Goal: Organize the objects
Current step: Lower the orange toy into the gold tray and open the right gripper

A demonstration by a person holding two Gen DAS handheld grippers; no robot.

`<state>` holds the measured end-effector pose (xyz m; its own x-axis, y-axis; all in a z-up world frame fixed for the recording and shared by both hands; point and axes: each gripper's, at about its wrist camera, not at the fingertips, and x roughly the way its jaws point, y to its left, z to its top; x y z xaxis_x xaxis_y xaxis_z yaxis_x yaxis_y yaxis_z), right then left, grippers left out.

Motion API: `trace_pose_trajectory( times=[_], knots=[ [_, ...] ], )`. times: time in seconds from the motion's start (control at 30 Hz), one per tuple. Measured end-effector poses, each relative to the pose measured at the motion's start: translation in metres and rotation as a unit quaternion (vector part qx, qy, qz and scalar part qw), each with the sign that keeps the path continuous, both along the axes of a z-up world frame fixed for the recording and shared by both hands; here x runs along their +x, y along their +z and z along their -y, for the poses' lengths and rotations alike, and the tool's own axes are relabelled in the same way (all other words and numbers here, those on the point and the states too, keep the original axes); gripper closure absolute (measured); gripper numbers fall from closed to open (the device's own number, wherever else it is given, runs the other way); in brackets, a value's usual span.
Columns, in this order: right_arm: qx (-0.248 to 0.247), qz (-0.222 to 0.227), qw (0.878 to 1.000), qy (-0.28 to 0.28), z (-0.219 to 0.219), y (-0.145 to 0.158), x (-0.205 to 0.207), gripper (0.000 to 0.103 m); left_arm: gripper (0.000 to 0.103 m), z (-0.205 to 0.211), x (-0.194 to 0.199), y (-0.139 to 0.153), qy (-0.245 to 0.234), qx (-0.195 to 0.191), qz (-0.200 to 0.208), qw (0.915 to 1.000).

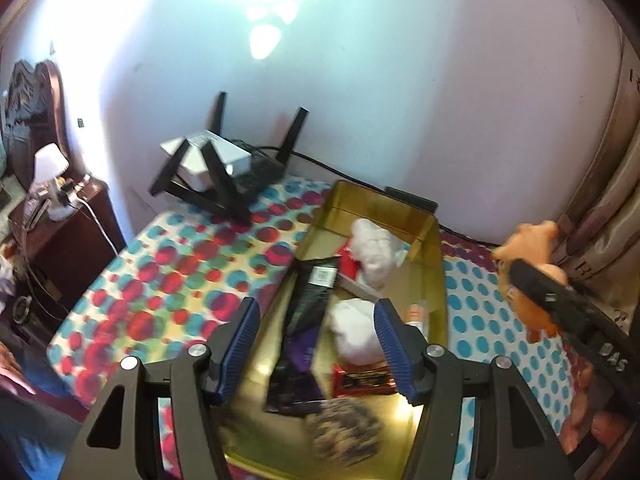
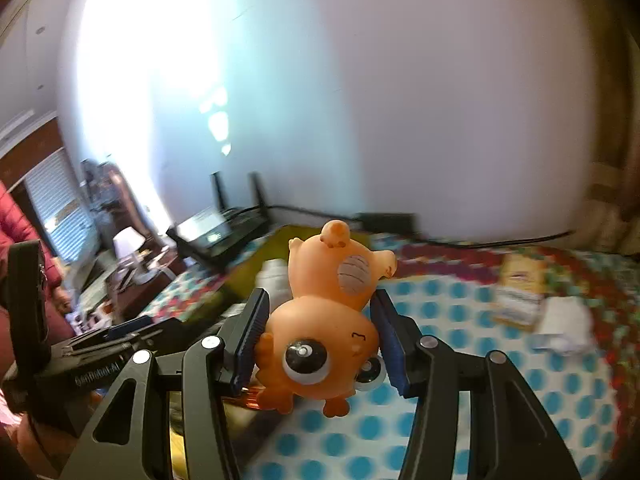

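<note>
Right gripper [image 2: 320, 336] clamps an orange toy [image 2: 320, 344] over the bed [image 2: 440, 420]; left gripper [image 1: 316, 344] hangs part-open, empty, above the gold tin [image 1: 434, 280].

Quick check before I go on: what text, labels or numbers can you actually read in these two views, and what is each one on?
"DAS": right hand-held gripper body, left wrist view; partial.
"GenRobot.AI", roughly: left hand-held gripper body, right wrist view; blurred.
White label on black packet in gold tin: too small.
Red packet, yellow packet: print blurred.

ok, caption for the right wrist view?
Right gripper holds an orange toy animal upside down above the polka-dot cloth.
</note>
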<state>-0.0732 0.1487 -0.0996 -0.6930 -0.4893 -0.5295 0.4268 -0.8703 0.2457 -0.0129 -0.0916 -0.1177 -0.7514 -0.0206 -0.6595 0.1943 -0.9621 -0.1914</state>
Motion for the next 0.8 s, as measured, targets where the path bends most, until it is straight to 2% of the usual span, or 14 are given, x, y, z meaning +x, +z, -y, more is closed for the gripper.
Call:
trace_pose_trajectory(
  times=[0.13,0.3,0.53,0.73,0.8],
  knots=[
    [0.014,0.035,0.999,0.033,0.046,-0.012,-0.004,0.053,0.042,0.015,0.011,0.004,0.007,0.001,-0.001,1.0],
    [0.014,0.078,0.996,0.051,0.078,-0.032,0.0,0.053,0.042,0.037,0.026,0.002,0.028,0.008,0.0,0.9996],
    [0.018,0.112,0.993,0.032,0.086,-0.052,0.008,0.051,0.042,0.054,0.039,-0.006,0.046,0.017,0.009,0.9988],
    [0.016,0.124,0.992,0.033,0.085,-0.057,0.014,0.049,0.042,0.053,0.04,-0.007,0.039,0.02,0.011,0.999],
    [0.017,0.12,0.992,0.034,0.084,-0.056,0.017,0.044,0.042,0.051,0.039,-0.006,0.037,0.019,0.008,0.9991]
  ],
)
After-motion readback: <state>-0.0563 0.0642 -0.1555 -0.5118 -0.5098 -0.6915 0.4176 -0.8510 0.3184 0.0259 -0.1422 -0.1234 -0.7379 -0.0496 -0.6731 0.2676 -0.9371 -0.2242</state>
